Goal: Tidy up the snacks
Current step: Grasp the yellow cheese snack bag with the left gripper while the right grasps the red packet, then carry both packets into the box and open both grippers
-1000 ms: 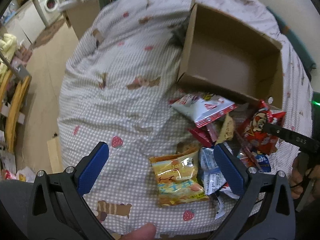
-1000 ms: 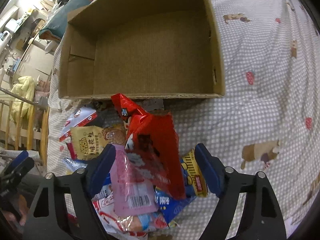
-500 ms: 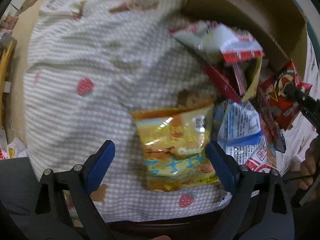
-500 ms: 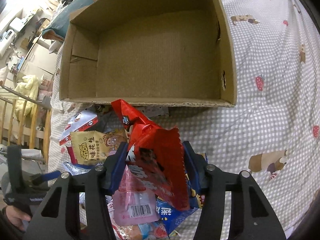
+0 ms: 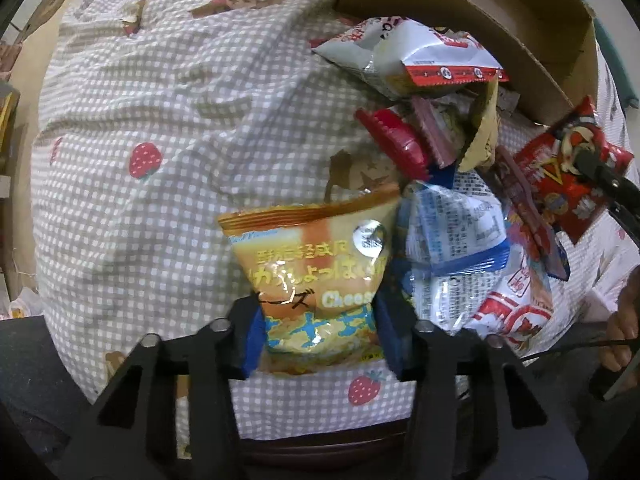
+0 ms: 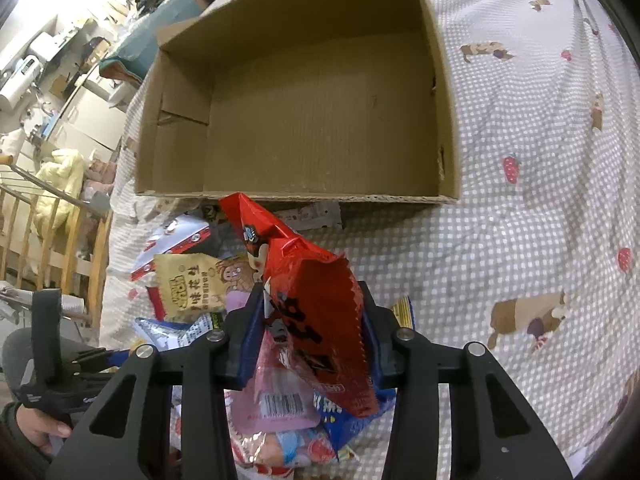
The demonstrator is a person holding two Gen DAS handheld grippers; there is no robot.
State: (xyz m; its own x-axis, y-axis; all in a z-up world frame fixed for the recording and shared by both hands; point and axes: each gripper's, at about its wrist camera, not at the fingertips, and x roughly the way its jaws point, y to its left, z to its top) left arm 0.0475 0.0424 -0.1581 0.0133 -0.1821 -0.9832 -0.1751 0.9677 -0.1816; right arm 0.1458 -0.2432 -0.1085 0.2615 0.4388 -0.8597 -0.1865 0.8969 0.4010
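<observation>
Both tongs have closed: left tongs (image 5: 318, 330) clamp the cheese snack bag (image 5: 316, 256), right tongs (image 6: 312, 328) clamp the red packet (image 6: 316, 312). I judge both ready for the cardboard box (image 6: 320, 120).

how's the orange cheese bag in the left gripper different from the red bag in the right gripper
The orange cheese bag lies flat on the checked cloth; the red bag stands tilted up above the pile. The orange cheese bag looks puffy and smooth, the red bag creased and folded. Shared: each is clamped between closed blue pads, left gripper and right gripper.
</observation>
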